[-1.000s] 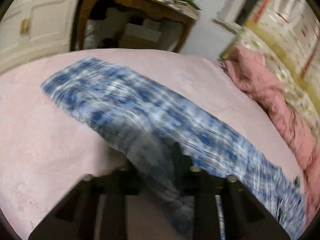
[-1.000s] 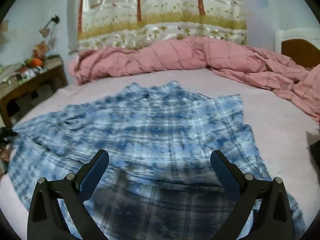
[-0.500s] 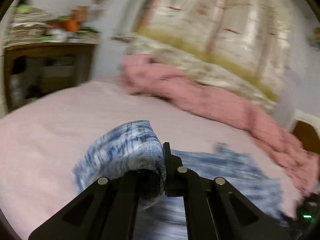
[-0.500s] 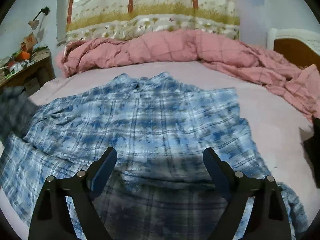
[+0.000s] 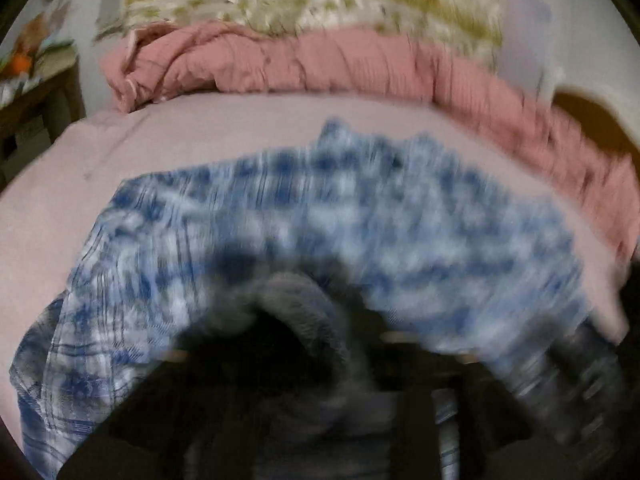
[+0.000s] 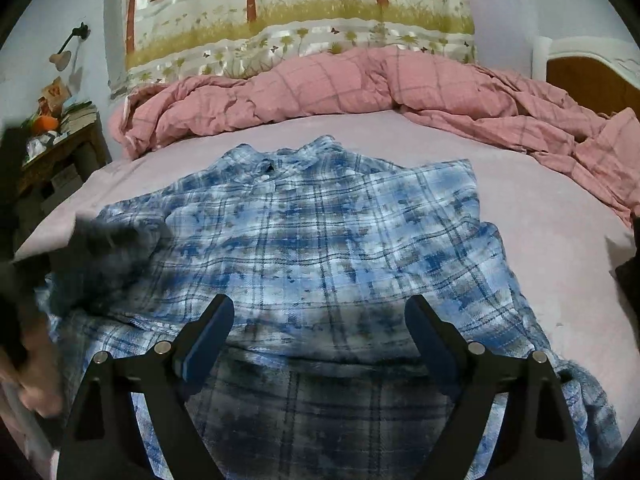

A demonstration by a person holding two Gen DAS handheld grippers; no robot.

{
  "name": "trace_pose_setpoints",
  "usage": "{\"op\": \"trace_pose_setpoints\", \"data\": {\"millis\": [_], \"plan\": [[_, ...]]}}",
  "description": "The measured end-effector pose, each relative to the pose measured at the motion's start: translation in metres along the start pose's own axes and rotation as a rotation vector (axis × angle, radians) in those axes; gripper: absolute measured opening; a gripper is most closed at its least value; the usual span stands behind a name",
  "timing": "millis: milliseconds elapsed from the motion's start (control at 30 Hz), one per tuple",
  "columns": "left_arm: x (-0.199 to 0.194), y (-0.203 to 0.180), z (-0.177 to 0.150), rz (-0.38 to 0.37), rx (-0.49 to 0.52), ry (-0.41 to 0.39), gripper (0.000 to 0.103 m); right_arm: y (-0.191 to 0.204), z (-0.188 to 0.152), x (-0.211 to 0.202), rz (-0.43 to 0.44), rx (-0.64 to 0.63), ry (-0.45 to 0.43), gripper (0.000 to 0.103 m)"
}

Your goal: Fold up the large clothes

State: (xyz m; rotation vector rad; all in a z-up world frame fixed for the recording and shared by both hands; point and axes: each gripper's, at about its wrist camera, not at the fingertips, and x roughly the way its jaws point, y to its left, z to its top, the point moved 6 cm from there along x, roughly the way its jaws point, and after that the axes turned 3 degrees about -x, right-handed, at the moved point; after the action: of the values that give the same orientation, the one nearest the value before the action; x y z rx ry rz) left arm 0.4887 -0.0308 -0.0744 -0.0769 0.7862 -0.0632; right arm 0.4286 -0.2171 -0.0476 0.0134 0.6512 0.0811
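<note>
Below the wide, empty right gripper (image 6: 316, 328), a blue plaid shirt (image 6: 320, 240) is spread on the pink bed (image 6: 540, 240). Its sleeve (image 5: 304, 304) is draped over the blurred, opening left gripper (image 5: 360, 360); the sleeve should be released flat across the shirt.

A pale lilac wall (image 6: 500, 12) rises straight ahead, hung with a glossy tree-and-meadow printed curtain (image 6: 296, 16). Far left stands a cluttered dark wooden side table (image 6: 60, 152) beneath a small wall lamp (image 6: 66, 50); far right, a white-framed wooden headboard (image 6: 588, 68).
</note>
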Motion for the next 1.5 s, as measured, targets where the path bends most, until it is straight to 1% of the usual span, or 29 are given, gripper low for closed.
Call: {"op": "trace_pose_setpoints", "data": {"millis": [33,67,100,167,233,267,333,400,433,467,533,600,667,700,733,767,800,833,900,933,967,1000,1067,1100,1133,1200,1300,1433,1500], "plan": [[-0.004,0.002,-0.005,0.008,0.041,0.0,0.07,0.001,0.0,0.002,0.01,-0.006,0.003,0.089],[-0.012,0.003,-0.008,0.001,0.058,-0.016,0.07,0.002,-0.001,0.004,0.017,-0.009,0.014,0.089],[-0.029,0.008,-0.008,-0.002,0.07,-0.052,0.07,0.002,-0.002,0.006,0.012,-0.009,0.022,0.089],[-0.062,0.019,-0.01,-0.011,0.058,-0.107,0.084,0.001,-0.001,0.004,0.011,-0.001,0.013,0.089],[-0.098,0.036,-0.013,-0.036,0.028,-0.141,0.085,0.001,0.0,0.003,0.008,-0.003,0.009,0.089],[-0.113,0.047,-0.015,-0.034,0.014,-0.154,0.085,0.002,0.0,0.003,0.004,-0.009,0.01,0.089],[-0.143,0.072,-0.015,0.015,-0.025,-0.207,0.085,0.006,0.0,0.002,0.001,-0.03,0.008,0.089],[-0.17,0.101,-0.006,0.081,-0.075,-0.298,0.085,0.011,0.002,-0.002,-0.012,-0.06,-0.01,0.089],[-0.178,0.115,-0.001,0.118,-0.1,-0.326,0.085,0.015,0.003,-0.006,-0.017,-0.086,-0.023,0.089],[-0.18,0.129,0.003,0.147,-0.12,-0.331,0.084,0.02,0.004,-0.009,-0.016,-0.11,-0.035,0.088],[-0.167,0.149,0.004,0.152,-0.136,-0.295,0.083,0.032,0.01,-0.021,0.004,-0.152,-0.065,0.083],[-0.139,0.169,-0.001,0.17,-0.167,-0.231,0.075,0.046,0.014,-0.033,0.049,-0.183,-0.087,0.081],[-0.11,0.189,-0.013,0.187,-0.224,-0.159,0.063,0.067,0.02,-0.046,0.095,-0.232,-0.104,0.08],[-0.094,0.2,-0.021,0.189,-0.261,-0.112,0.06,0.077,0.022,-0.048,0.111,-0.25,-0.097,0.077],[-0.078,0.208,-0.031,0.184,-0.303,-0.062,0.051,0.093,0.026,-0.049,0.143,-0.263,-0.069,0.074],[-0.067,0.215,-0.043,0.165,-0.345,-0.02,0.047,0.107,0.029,-0.047,0.181,-0.264,-0.044,0.069],[-0.054,0.214,-0.054,0.147,-0.376,0.033,0.046,0.117,0.033,-0.045,0.212,-0.264,-0.028,0.065],[-0.049,0.214,-0.058,0.158,-0.374,0.052,0.046,0.139,0.038,-0.041,0.267,-0.273,0.003,0.063],[-0.054,0.209,-0.057,0.182,-0.356,0.041,0.044,0.172,0.044,-0.035,0.318,-0.305,0.043,0.054],[-0.054,0.21,-0.058,0.183,-0.365,0.044,0.043,0.191,0.047,-0.031,0.339,-0.327,0.061,0.053],[-0.054,0.213,-0.06,0.169,-0.385,0.046,0.042,0.216,0.049,-0.025,0.362,-0.357,0.089,0.053],[-0.055,0.216,-0.059,0.148,-0.417,0.042,0.04,0.229,0.048,-0.021,0.371,-0.37,0.107,0.052],[-0.062,0.231,-0.057,0.097,-0.495,0.031,0.025,0.258,0.046,-0.006,0.386,-0.372,0.172,0.05],[-0.067,0.239,-0.056,0.082,-0.511,0.03,0.024,0.267,0.043,0.001,0.395,-0.364,0.2,0.05],[-0.072,0.245,-0.052,0.086,-0.51,0.014,0.024,0.275,0.039,0.007,0.401,-0.354,0.229,0.05],[-0.085,0.26,-0.048,0.133,-0.52,-0.022,0.022,0.286,0.032,0.014,0.417,-0.331,0.265,0.049],[-0.095,0.267,-0.045,0.081,-0.566,-0.05,0.02,0.299,0.022,0.013,0.467,-0.339,0.28,0.049],[-0.098,0.256,-0.039,0.089,-0.528,-0.068,0.02,0.31,0.016,0.011,0.515,-0.319,0.32,0.049],[-0.095,0.253,-0.037,0.075,-0.528,-0.063,0.02,0.313,0.013,0.015,0.515,-0.323,0.334,0.049]]}}
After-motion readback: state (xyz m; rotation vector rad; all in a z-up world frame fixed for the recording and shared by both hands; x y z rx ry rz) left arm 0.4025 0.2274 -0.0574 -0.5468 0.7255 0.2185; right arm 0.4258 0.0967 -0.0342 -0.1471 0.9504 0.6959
